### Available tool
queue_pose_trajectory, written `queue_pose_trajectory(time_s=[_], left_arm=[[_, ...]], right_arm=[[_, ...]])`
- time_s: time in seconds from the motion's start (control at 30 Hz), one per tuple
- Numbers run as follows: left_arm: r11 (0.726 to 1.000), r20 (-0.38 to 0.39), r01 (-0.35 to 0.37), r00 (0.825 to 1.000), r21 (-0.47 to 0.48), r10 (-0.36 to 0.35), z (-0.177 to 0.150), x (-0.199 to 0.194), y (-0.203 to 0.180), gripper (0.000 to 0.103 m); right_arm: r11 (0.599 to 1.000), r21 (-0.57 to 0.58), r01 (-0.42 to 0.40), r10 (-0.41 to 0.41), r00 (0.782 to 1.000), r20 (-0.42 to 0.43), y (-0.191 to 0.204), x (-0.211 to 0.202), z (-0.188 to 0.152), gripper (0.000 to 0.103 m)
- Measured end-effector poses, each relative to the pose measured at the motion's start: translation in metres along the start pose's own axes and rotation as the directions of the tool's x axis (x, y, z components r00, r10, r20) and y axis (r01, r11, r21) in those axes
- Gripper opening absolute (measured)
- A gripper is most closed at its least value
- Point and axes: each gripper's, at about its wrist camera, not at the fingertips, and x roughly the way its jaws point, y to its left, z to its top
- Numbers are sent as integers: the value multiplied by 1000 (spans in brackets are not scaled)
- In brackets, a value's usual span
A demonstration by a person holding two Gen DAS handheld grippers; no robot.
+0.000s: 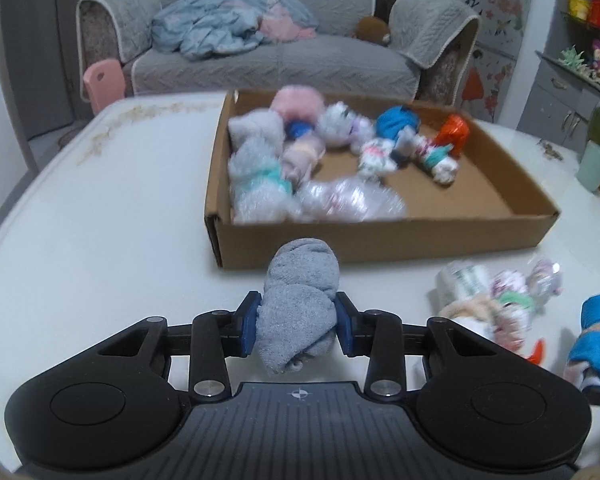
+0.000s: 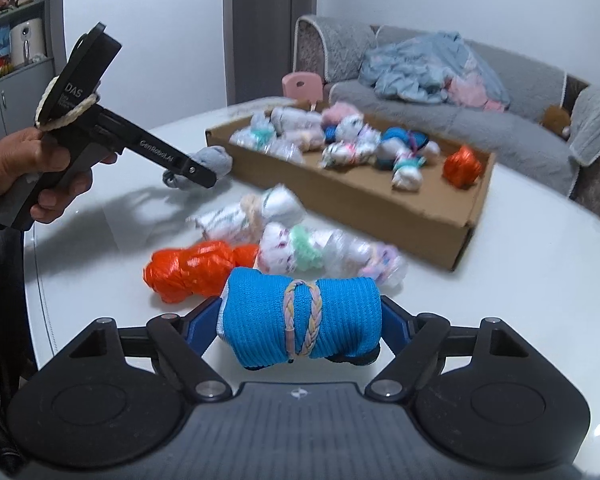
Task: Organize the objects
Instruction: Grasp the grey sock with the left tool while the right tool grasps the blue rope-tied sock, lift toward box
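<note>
A grey rolled cloth [image 1: 300, 276] sits between the blue pads of my left gripper [image 1: 299, 320], which is shut on it just above the white table, in front of the cardboard box [image 1: 380, 240]. The right wrist view shows that left gripper [image 2: 188, 170] from the side, held by a hand, with the grey roll [image 2: 218, 162] at its tip. My right gripper [image 2: 300, 332] is shut on a blue knitted roll [image 2: 340, 312] tied with a braided band, its pads pressing on both ends. Several wrapped bundles lie inside the box [image 2: 360, 208].
Loose on the table by the right gripper lie an orange bundle [image 2: 192, 268] and white wrapped bundles [image 2: 320, 252]. A green cup [image 1: 596, 166] stands at the table's right edge. A grey sofa [image 1: 268, 60] and a pink chair [image 1: 100, 80] stand beyond the table.
</note>
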Motion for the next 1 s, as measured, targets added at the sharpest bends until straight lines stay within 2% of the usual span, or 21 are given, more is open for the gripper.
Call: queue_pose_trajectory(time_s=[0.23,0.4,0.57,0.67,0.87,1.0], left_arm=[[996,83,61,994,62,-66,50,-38,-25,45],[986,115,76,989,151,-94,93,-42,-54,46],[970,44,132,989,204,-144,119,-10,-78,46],[962,0,137,990,238,-141,123,19,-90,46],[964,-113,180,981,196,-161,117,76,-91,46],[966,-156,174,977,193,-145,113,105,-91,46]], right_arm=[[997,-41,61,-57,994,90,-21,-40,49,78],[992,-78,96,-87,989,120,-48,-42,90,78],[981,-172,94,-84,994,67,-74,-18,126,79],[971,-222,83,-84,996,9,-81,9,136,79],[966,-256,18,-45,994,-97,-93,65,131,79],[960,-281,-11,-35,987,-159,-97,96,127,79]])
